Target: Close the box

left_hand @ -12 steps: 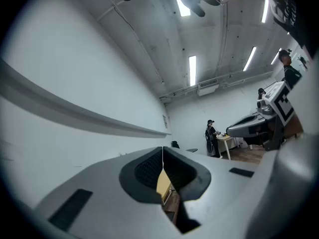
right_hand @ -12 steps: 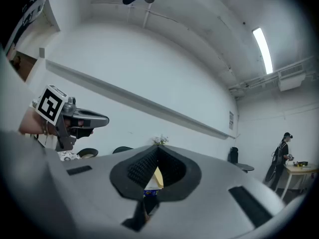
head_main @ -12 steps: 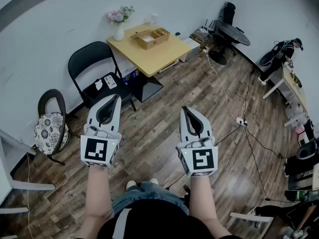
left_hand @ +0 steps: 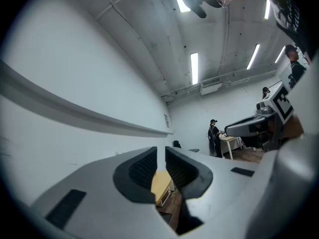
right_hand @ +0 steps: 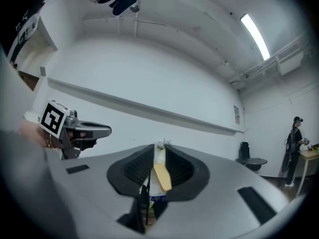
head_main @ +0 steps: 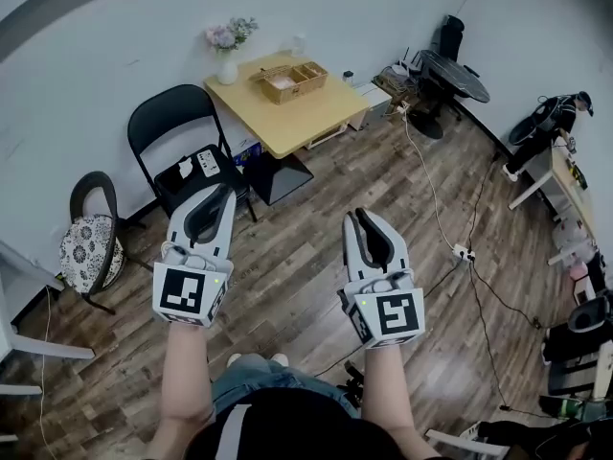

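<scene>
Box (head_main: 287,78) sits near the far edge of the yellow desk (head_main: 292,115), well apart from both tools. It looks open-topped, but we cannot make out its contents at this distance. A vase (head_main: 228,64) holding flowers (head_main: 230,30) stands at the desk's far left corner.

We note the left tool (head_main: 221,193) and right tool (head_main: 363,218) both closed with nothing gripped, held over the wooden floor (head_main: 306,257).

Only the head view shows the box. The right gripper view catches the vase and the desk edge as a sliver past its jaws. The left gripper view shows a person (left_hand: 213,137) standing far off.
</scene>
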`<state>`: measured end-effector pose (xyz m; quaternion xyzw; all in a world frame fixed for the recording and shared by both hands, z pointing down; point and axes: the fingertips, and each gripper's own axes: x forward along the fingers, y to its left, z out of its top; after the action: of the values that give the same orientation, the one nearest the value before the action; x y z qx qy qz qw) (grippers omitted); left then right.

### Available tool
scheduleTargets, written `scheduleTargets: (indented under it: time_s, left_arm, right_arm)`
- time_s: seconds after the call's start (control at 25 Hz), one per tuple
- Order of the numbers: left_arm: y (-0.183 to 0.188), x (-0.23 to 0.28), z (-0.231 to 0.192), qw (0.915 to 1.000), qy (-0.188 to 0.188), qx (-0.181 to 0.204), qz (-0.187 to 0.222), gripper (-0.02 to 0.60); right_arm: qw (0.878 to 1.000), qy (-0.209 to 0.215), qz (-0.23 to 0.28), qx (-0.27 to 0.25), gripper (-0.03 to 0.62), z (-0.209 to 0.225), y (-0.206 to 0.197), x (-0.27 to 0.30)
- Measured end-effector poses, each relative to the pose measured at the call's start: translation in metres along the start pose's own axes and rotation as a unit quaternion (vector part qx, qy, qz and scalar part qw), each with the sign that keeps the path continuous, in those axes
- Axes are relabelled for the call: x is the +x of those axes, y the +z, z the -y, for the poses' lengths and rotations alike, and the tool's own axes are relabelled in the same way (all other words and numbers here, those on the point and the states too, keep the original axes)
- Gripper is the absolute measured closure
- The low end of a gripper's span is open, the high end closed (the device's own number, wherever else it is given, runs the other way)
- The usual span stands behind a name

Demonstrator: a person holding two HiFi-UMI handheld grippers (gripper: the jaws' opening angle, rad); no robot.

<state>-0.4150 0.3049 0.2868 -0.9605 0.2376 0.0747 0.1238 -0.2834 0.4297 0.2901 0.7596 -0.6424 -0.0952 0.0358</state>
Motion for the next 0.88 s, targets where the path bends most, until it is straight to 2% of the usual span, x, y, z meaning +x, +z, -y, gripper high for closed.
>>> scheduleTargets:
  time_s: [0.04,0.08,0.12,0.2,0.24,0.36,0.44,0.52,0.72,0.88]
  left_arm:
    - [-0.002,0.002,0.002,1.0,-0.002,-0.007,-0.005,0.511]
    - [-0.005,0.004,0.005,0.9998,-0.005,-0.016,-0.01,0.413]
    - [-0.008,0.006,0.007,0.9995,-0.007,-0.026,-0.014,0.345]
    - [-0.013,0.012,0.007,0.9988,-0.003,-0.044,-0.021,0.217]
    - [-0.013,0.015,0.007,0.9985,0.0,-0.05,-0.023,0.174]
    - [-0.016,0.025,0.005,0.9979,0.007,-0.058,-0.027,0.155]
    - [-0.02,0.034,0.005,0.9983,0.006,-0.049,-0.029,0.156]
    - [-0.021,0.044,0.004,0.9989,0.006,-0.041,-0.019,0.156]
    - [-0.034,0.083,-0.014,0.9982,0.009,-0.059,0.003,0.158]
    - [-0.053,0.128,-0.03,0.998,0.003,-0.061,-0.017,0.169]
  right_arm:
    - [1.0,0.006,-0.001,0.008,0.475,0.003,-0.001,0.001]
    - [1.0,0.01,-0.002,0.015,0.329,0.007,-0.003,0.002]
    - [1.0,0.01,-0.006,0.019,0.287,0.012,-0.007,0.003]
    - [0.999,0.01,-0.023,0.019,0.249,0.019,-0.017,0.006]
    - [0.999,0.013,-0.034,0.019,0.245,0.021,-0.023,0.008]
    - [0.998,0.016,-0.054,0.028,0.244,0.027,-0.036,0.011]
    - [0.998,0.009,-0.059,0.033,0.244,0.036,-0.042,0.015]
    - [0.997,0.003,-0.063,0.04,0.244,0.047,-0.047,0.021]
    - [0.997,-0.012,-0.068,0.038,0.244,0.077,-0.061,0.052]
    - [0.995,-0.009,-0.075,0.058,0.246,0.101,-0.075,0.095]
